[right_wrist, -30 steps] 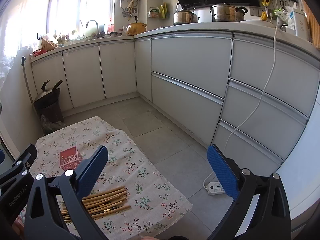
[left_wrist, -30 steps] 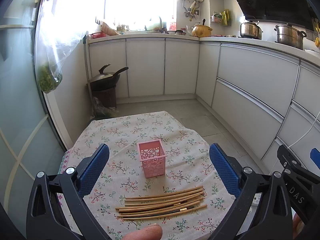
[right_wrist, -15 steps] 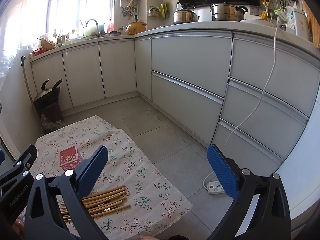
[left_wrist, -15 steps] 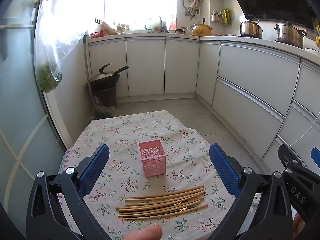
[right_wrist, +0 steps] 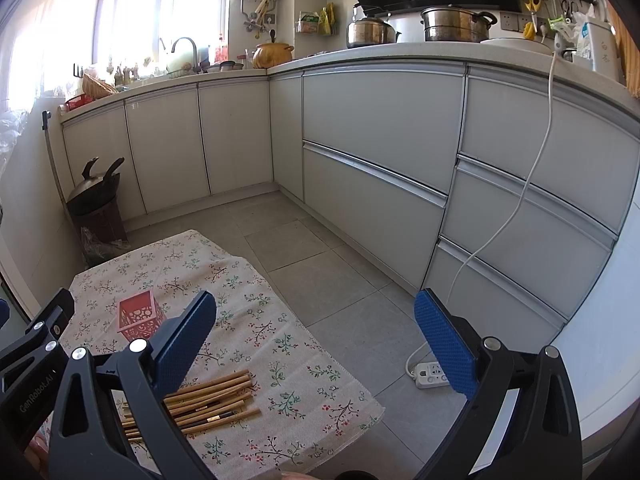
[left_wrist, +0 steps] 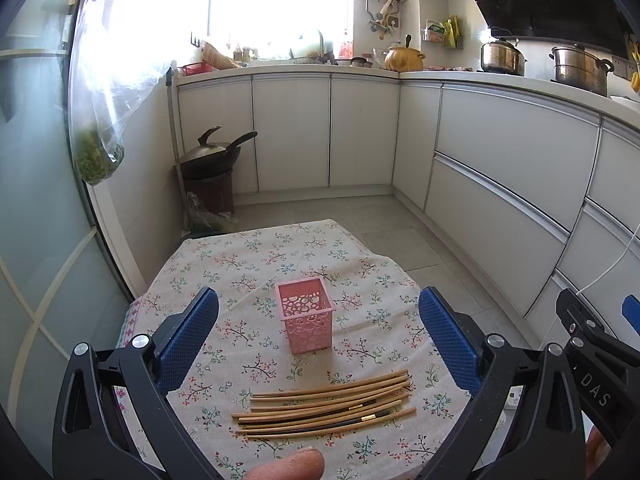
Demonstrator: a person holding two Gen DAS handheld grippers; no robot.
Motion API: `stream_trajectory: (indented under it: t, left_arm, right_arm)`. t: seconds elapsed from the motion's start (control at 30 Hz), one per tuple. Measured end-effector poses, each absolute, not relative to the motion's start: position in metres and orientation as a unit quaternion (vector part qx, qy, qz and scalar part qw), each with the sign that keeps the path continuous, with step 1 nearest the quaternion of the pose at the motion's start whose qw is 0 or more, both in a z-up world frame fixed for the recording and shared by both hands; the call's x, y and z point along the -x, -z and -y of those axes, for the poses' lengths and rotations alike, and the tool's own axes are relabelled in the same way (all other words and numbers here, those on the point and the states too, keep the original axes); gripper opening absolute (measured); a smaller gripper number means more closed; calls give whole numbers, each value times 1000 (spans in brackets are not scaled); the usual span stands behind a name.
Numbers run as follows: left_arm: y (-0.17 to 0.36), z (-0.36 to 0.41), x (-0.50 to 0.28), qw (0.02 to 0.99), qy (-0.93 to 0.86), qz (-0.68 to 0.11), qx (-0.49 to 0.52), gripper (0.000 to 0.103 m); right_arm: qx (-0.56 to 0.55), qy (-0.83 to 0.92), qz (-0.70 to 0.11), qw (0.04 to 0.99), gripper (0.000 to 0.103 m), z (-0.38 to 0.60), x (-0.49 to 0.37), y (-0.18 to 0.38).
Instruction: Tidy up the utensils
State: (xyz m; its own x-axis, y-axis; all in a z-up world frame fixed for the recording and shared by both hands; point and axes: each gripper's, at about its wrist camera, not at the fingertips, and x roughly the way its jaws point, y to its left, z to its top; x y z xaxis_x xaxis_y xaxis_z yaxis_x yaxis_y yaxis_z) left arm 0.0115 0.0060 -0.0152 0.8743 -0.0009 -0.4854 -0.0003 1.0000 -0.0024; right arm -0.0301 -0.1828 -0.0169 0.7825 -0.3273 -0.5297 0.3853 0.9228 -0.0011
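Observation:
A pink perforated square holder (left_wrist: 306, 323) stands upright on the floral tablecloth (left_wrist: 256, 264). A bundle of several bamboo chopsticks (left_wrist: 326, 404) lies flat in front of it. My left gripper (left_wrist: 318, 332) is open and empty, held above the table's near edge with holder and chopsticks between its fingers in view. My right gripper (right_wrist: 316, 340) is open and empty, off to the table's right side. In the right wrist view the holder (right_wrist: 138, 319) and chopsticks (right_wrist: 212, 400) sit lower left, partly hidden by the left finger.
The small table stands in a kitchen with white cabinets (left_wrist: 500, 184) to the right and behind. A wok on a bin (left_wrist: 212, 160) is at the back left. A power strip (right_wrist: 430, 372) with cord lies on the floor at right. A glass door (left_wrist: 36, 240) is at left.

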Motion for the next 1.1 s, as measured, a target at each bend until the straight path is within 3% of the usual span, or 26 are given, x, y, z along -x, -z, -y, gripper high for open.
stream_trajectory:
  t: [1.1]
  left_arm:
    - [24, -8, -16, 963, 2, -268, -6, 96]
  right_arm:
    - [-84, 195, -284, 935, 97, 194, 27, 21]
